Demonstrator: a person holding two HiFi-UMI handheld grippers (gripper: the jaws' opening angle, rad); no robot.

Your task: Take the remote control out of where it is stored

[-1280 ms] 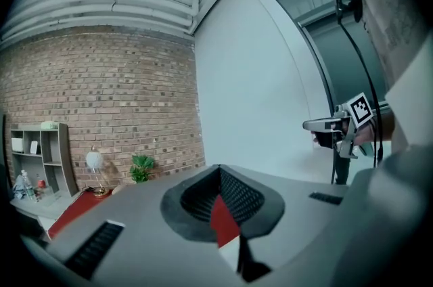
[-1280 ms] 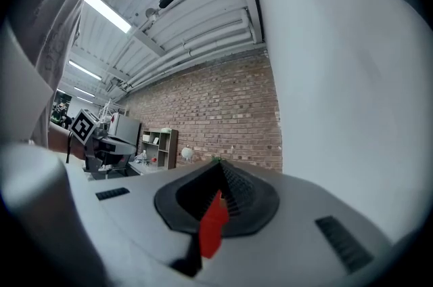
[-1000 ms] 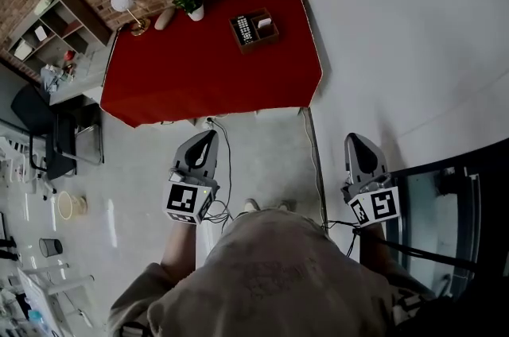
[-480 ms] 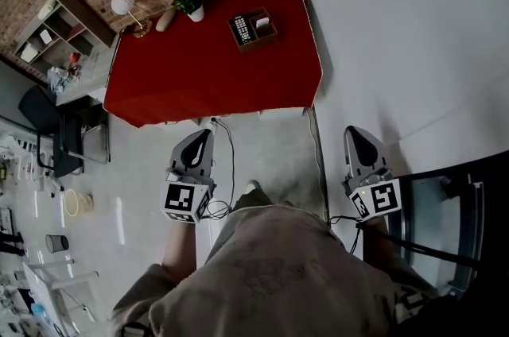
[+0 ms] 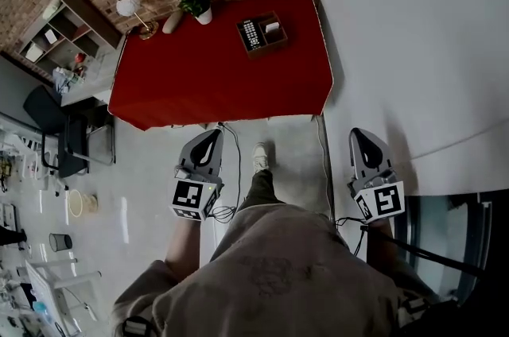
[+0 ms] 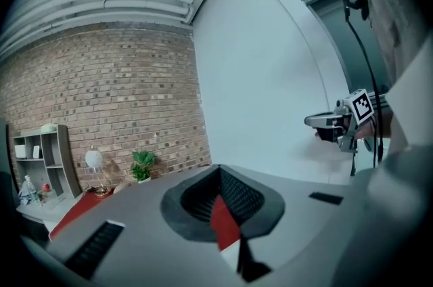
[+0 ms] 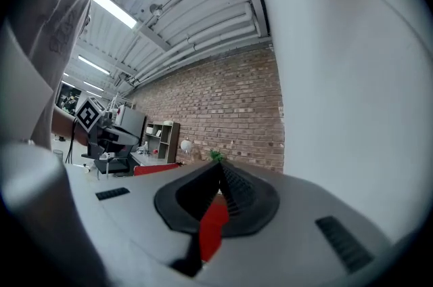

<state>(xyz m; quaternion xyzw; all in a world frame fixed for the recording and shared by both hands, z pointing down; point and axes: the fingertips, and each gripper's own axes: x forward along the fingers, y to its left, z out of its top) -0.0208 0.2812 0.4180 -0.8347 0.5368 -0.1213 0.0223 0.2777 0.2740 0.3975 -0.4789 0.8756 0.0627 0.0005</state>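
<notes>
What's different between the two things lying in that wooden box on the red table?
The remote is dark, long and covered in buttons; the white item is pale, plain and shorter. Seen from the head view, the remote lies in the box's left compartment and the white item in the right. Both rest inside the box on the table.
</notes>
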